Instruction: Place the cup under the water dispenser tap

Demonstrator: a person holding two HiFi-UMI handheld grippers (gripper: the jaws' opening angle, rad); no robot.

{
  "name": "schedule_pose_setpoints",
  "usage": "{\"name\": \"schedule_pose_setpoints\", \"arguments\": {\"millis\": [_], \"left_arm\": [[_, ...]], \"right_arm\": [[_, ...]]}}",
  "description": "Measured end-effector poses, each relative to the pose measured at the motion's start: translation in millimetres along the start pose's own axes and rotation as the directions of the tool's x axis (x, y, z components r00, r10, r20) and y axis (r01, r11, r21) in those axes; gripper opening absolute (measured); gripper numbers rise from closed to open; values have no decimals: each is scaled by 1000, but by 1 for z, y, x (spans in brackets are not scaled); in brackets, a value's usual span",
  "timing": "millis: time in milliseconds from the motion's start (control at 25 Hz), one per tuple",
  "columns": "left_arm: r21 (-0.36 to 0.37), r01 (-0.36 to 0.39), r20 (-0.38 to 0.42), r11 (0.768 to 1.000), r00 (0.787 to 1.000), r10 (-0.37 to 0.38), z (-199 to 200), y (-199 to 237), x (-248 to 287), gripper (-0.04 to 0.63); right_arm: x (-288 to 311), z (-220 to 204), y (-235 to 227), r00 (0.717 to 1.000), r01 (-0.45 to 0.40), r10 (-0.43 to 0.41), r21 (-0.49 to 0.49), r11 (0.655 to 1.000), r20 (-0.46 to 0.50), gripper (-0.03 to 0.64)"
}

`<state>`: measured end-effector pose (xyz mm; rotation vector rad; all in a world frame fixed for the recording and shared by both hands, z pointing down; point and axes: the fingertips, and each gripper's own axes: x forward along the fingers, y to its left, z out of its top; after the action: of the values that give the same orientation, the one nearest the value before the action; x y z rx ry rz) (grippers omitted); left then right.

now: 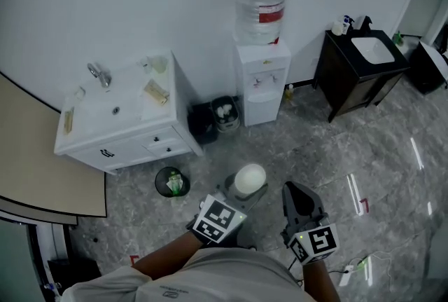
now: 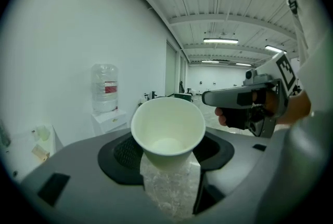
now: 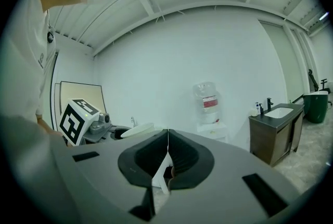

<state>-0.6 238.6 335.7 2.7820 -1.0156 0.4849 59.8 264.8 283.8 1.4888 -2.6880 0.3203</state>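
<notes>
The cup (image 1: 250,179) (image 2: 167,132) sat in the left gripper (image 1: 241,193) (image 2: 167,154), its jaws set wide on the cup's sides. It was white and empty, with its mouth up. It hung over the grey floor (image 1: 336,146) in front of the person, well apart from the dispenser (image 1: 262,80) (image 2: 106,101) (image 3: 209,108). The dispenser stood against the white wall with a big bottle (image 1: 260,3) on top, and nothing stood under its taps.

Just beside the left gripper, the right gripper (image 1: 295,190) (image 2: 244,98) (image 3: 167,158) had its jaws pressed together with nothing in them. It pointed the same way, toward the wall.

Left of the dispenser stood two small bins (image 1: 215,117), then a white vanity (image 1: 119,122) with a sink and tap. A round bin (image 1: 171,181) stood on the floor near the vanity's corner. To the right of the dispenser was a dark vanity (image 1: 360,69) (image 3: 276,132) with a pale basin.
</notes>
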Motion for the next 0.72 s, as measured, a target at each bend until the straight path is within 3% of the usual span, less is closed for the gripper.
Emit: {"name": "schedule_pose_setpoints", "arguments": {"millis": [360, 720], "left_arm": [[-2, 53, -5, 999, 999, -53, 10, 118, 86, 270], [-24, 21, 11, 1000, 1000, -21, 27, 191, 188, 270]], "right_arm": [[127, 21, -55, 999, 52, -52, 19, 998, -13, 17], [221, 45, -146, 1000, 17, -17, -1, 1000, -4, 17]]}}
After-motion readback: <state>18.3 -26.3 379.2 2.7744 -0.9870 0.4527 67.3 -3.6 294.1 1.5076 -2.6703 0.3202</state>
